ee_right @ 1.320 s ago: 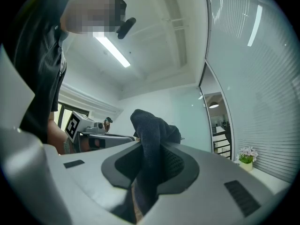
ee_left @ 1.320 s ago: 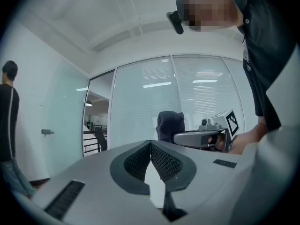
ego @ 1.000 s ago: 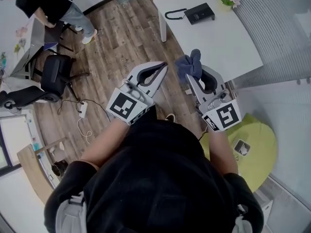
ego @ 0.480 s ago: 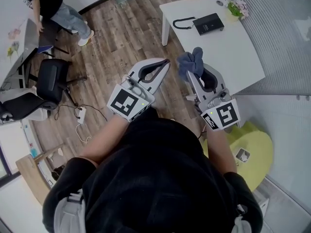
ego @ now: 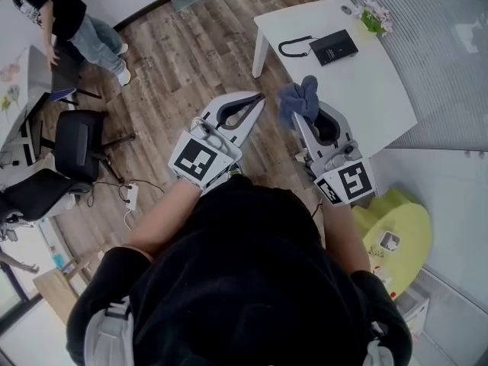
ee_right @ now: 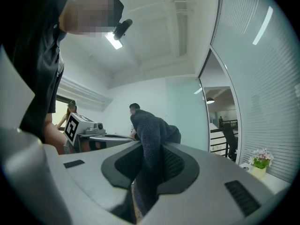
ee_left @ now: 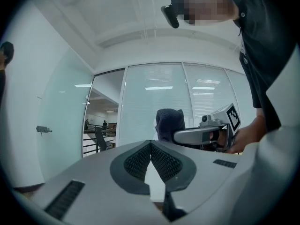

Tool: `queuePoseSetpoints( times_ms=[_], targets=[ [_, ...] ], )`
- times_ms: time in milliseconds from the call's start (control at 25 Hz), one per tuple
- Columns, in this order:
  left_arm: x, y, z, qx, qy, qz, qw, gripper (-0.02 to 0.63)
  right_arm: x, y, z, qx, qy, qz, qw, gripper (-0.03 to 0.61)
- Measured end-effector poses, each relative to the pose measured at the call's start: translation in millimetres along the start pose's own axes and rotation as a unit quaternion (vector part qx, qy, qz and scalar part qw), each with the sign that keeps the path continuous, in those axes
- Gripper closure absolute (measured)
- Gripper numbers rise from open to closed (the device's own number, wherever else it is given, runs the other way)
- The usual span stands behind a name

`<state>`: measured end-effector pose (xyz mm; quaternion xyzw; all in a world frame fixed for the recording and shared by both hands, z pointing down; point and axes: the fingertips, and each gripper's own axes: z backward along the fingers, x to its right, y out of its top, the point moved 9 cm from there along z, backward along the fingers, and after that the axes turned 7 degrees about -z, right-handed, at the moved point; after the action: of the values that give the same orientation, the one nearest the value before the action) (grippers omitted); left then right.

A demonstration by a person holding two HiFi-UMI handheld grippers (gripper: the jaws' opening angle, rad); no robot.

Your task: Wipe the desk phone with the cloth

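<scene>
The black desk phone (ego: 334,46) lies on the white table (ego: 358,90) at the upper right of the head view, its curled handset cord (ego: 293,47) to its left. My right gripper (ego: 299,114) is shut on a dark blue cloth (ego: 299,100), which sticks up from its jaws (ee_right: 152,135); it is held in the air short of the table's near edge. My left gripper (ego: 258,102) is shut and holds nothing, level with the right one over the wooden floor. In the left gripper view the cloth (ee_left: 169,123) and the right gripper (ee_left: 206,134) show beyond the closed jaws.
A small flower pot (ego: 375,17) stands at the table's far corner. A yellow-green seat (ego: 396,231) sits to my lower right. Black office chairs (ego: 72,139) and a power strip (ego: 131,196) lie on the floor at left, where a person (ego: 53,10) stands by a desk.
The view has shifted a little: the table and phone sit slightly further right and up in frame. Both grippers keep nearly the same pose, the cloth still held.
</scene>
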<state>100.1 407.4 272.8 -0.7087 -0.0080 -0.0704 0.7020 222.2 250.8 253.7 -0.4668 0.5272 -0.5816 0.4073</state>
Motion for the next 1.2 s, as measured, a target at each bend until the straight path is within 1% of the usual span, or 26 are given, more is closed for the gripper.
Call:
queuePoseSetpoints(
  times_ms=[80, 280, 480, 680, 880, 1120, 1200],
  targets=[
    [-15, -4, 3, 0.001, -0.003, 0.0, 1.0, 0.603, -2, -1, -12, -0.002, -0.008, -0.001, 1.0, 0.488],
    [-43, -14, 6, -0.018, -0.006, 0.008, 0.9998, 0.603, 4, -5, -35, -0.009, -0.018, -0.005, 1.0, 0.488],
    [-66, -21, -3, -0.002, 0.0, 0.014, 0.9999, 0.603, 18, -7, -56, -0.013, -0.019, -0.008, 1.0, 0.488],
    [-90, -25, -17, -0.015, 0.007, 0.008, 0.9998, 0.603, 42, -12, -81, -0.01, -0.013, -0.013, 1.0, 0.488],
    [-114, -26, -50, -0.02, 0.013, 0.004, 0.9997, 0.603, 79, -10, -105, -0.009, -0.003, -0.015, 1.0, 0.488],
    [-138, -25, -106, -0.033, 0.0, -0.001, 0.9994, 0.603, 133, -5, -119, -0.01, -0.007, -0.022, 1.0, 0.488],
    [-141, -23, -128, -0.03, -0.003, -0.002, 0.9995, 0.603, 153, -4, -118, -0.011, -0.011, -0.025, 1.0, 0.488]
  ],
)
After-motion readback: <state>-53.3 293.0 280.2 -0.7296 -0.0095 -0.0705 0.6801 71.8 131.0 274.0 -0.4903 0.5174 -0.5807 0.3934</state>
